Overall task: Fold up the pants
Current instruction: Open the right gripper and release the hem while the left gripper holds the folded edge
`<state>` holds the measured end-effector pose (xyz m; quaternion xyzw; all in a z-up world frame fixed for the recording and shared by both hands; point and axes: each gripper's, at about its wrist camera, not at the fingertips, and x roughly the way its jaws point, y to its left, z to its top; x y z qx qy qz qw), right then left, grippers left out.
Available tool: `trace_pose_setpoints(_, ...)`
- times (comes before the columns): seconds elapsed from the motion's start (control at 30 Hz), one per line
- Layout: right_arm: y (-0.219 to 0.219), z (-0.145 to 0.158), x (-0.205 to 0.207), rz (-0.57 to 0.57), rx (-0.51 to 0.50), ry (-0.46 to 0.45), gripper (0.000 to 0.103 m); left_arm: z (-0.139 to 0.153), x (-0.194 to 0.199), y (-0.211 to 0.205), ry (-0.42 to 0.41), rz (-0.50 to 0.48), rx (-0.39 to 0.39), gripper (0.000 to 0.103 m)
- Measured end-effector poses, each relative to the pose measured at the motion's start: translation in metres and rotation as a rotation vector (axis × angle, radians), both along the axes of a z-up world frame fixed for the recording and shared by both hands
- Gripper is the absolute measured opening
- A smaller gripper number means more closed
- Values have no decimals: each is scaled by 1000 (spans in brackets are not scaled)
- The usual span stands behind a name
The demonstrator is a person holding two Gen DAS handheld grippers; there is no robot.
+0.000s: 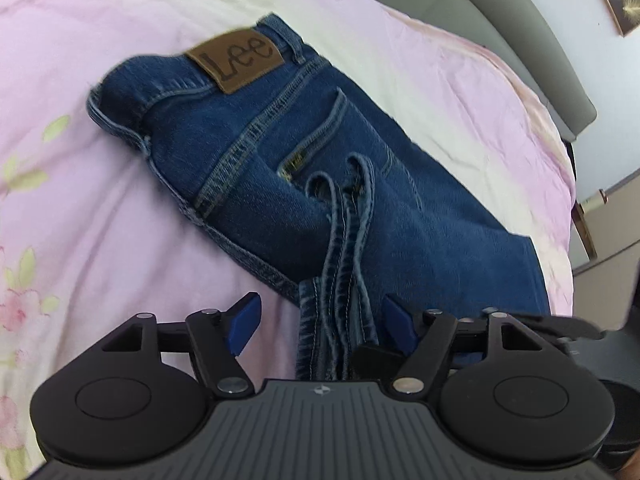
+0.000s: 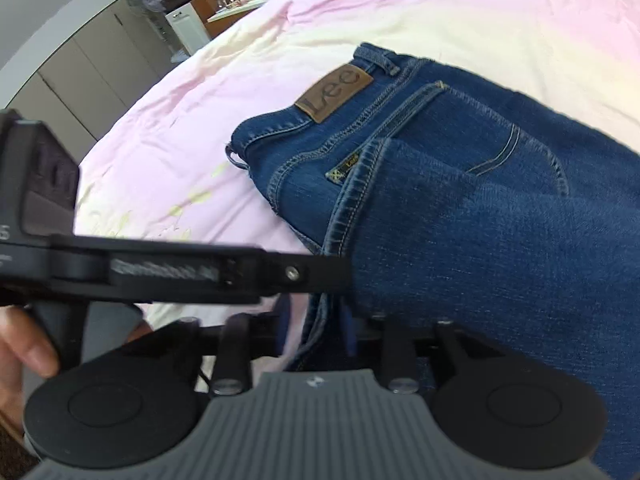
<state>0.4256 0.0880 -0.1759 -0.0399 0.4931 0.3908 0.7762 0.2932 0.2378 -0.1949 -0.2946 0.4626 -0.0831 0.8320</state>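
Blue Lee jeans [image 1: 304,152] lie folded on a pink bedspread [image 1: 100,208], brown waist patch [image 1: 237,59] at the far end. The leg hems [image 1: 340,280] are draped over the seat and run back between my left gripper's [image 1: 320,320] blue fingers [image 1: 244,320], which stand apart around the hems. In the right wrist view the jeans [image 2: 480,220] fill the right side, patch [image 2: 335,92] up. My right gripper [image 2: 316,332] has hem cloth between its blue pads, which look partly closed. The left gripper's body [image 2: 160,272] crosses that view.
The pink floral bedspread [image 2: 280,40] spreads all round the jeans. A grey headboard [image 1: 520,40] curves at the upper right of the left view. Cabinets, a fan and a cluttered desk [image 2: 224,4] stand beyond the bed. A hand [image 2: 24,344] holds the left gripper.
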Motion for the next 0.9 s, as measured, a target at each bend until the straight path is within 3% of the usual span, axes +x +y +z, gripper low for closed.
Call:
trace_pose_setpoints(0.13, -25, 15, -9, 13, -55, -100, 43, -13, 9, -7, 7, -17, 0, 84)
trace_pose_setpoints(0.2, -44, 17, -11, -7, -87, -142, 44, -17, 11, -10, -4, -21, -19, 84)
trace_pose_setpoints(0.3, -79, 13, -5, -94, -126, -133, 44, -9, 6, -16, -25, -25, -22, 51)
trace_pose_setpoints(0.37, -103, 10, -2, -161, -129, -115, 44, 8, -2, -26, -43, -15, 56, 30)
trace_pose_setpoints(0.43, -126, 7, -1, -216, -137, -117, 44, 29, -14, -36, -113, -26, 100, 15)
trace_pose_setpoints(0.53, -152, 2, 0, -274, -134, -111, 44, 47, -19, -42, -182, -30, 89, 16)
trace_pose_setpoints(0.63, -172, 1, 0, -323, -122, -104, 44, 34, 2, -41, -78, -9, 56, 31)
trace_pose_setpoints(0.7, -180, 4, -2, -339, -103, -106, 44, 21, 14, -37, -3, 10, 45, 33)
trace_pose_setpoints(0.77, -186, 8, -4, -338, -89, -123, 44, 7, 19, -32, 73, 44, 40, 53)
trace_pose_setpoints(0.83, -187, 11, -6, -330, -88, -145, 44, -3, 16, -23, 114, 66, -21, 58)
trace_pose_setpoints(0.9, -192, 13, -8, -322, -82, -158, 44, -8, 14, -19, 111, 72, -66, 51)
